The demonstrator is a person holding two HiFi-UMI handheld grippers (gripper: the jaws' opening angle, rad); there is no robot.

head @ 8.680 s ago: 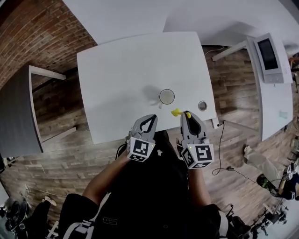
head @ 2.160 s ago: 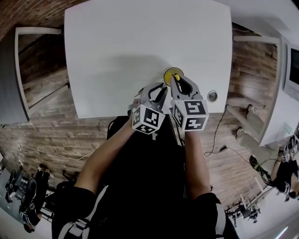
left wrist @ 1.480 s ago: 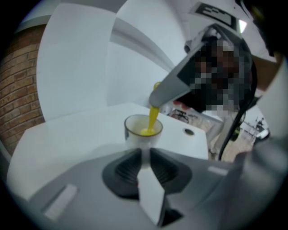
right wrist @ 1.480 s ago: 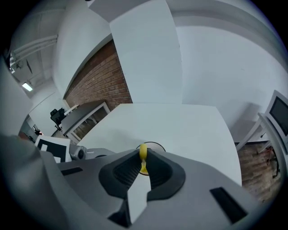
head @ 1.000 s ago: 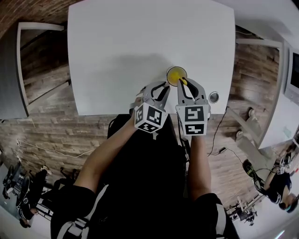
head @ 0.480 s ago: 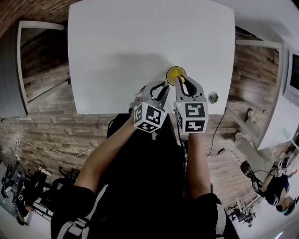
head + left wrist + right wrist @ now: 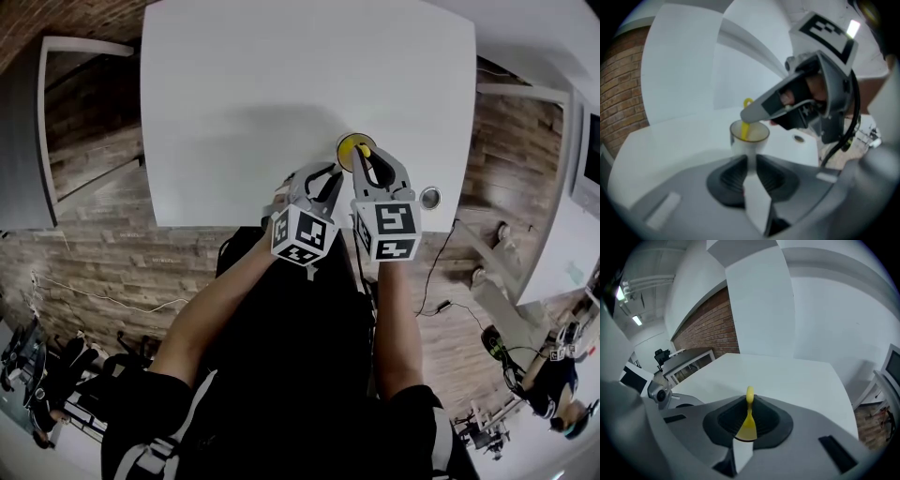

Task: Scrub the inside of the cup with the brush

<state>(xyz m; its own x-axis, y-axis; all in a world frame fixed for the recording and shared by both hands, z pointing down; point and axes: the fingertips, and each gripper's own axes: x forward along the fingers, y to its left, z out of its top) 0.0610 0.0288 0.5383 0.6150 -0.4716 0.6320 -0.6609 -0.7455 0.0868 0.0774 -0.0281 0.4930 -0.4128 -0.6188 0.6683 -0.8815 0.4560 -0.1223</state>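
A white cup [image 7: 354, 150] stands near the front edge of the white table [image 7: 281, 84], its inside showing yellow around the brush. My left gripper [image 7: 324, 174] is shut on the cup's handle; in the left gripper view the cup [image 7: 751, 138] sits just beyond the closed jaws [image 7: 751, 161]. My right gripper [image 7: 367, 160] is shut on the yellow brush [image 7: 363, 151], held above the cup's rim. The brush [image 7: 744, 128] reaches down into the cup. In the right gripper view the brush handle [image 7: 749, 416] stands upright between the jaws [image 7: 749, 422]; the cup is hidden there.
A small round metal object [image 7: 430, 197] lies on the table right of the cup, close to the front edge [image 7: 225, 223]. Wooden floor surrounds the table. A grey desk [image 7: 19, 141] stands at the left and another white table [image 7: 562, 169] at the right.
Earlier both grippers hung at the table's edge, apart from the cup. Now the left holds the cup's handle and the brush is inside. Over the last second the brush shifted slightly in the cup.
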